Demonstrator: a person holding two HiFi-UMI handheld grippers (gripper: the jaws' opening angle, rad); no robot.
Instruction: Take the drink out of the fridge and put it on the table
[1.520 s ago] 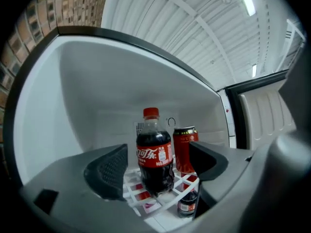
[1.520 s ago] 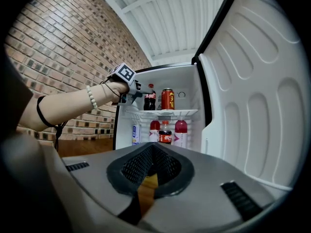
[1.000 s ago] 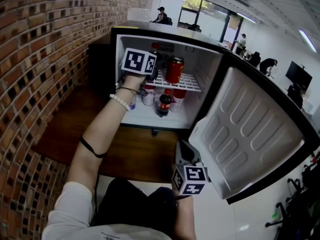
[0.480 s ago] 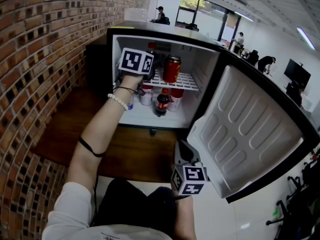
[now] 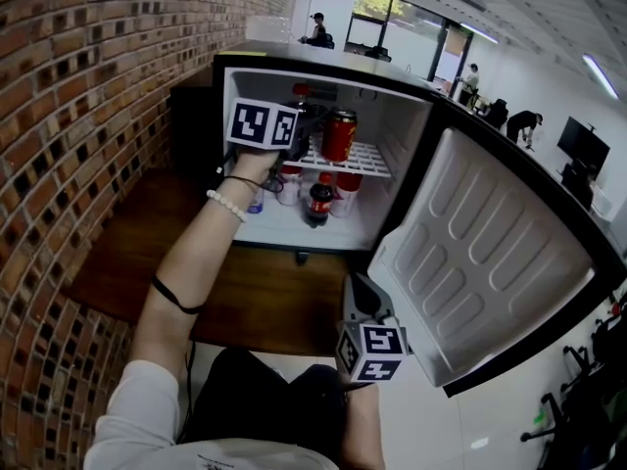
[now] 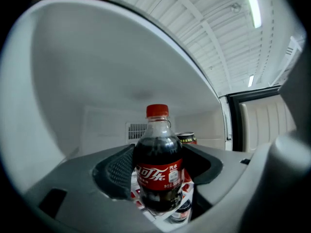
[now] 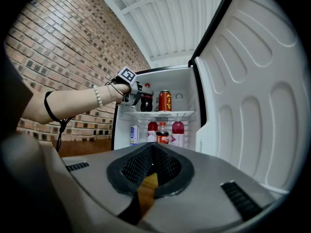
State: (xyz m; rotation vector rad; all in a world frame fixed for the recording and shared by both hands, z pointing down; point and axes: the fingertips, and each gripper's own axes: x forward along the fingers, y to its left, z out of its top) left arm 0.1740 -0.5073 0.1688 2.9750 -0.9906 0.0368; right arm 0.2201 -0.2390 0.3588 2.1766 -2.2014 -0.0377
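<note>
Left gripper [image 6: 158, 174]: my jaws have just been closing and now press the bottle [image 6: 156, 144] at its label.
Bottle: upright at the left end of the fridge [image 5: 404, 135] shelf [image 5: 370, 161], with a can [image 5: 341, 137] just beside it.
Right gripper [image 7: 152, 152]: jaws together and empty, near the door [image 5: 490, 253].
Risk: the round body may slip or twist in my pads, and a crooked pull could knock the can.

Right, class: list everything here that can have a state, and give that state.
fridge door: wide open.
left gripper: jaws have just been closing, now gripping the cola bottle.
cola bottle: upright, capped.
right gripper: shut, empty.
red can: upright on the wire shelf.
</note>
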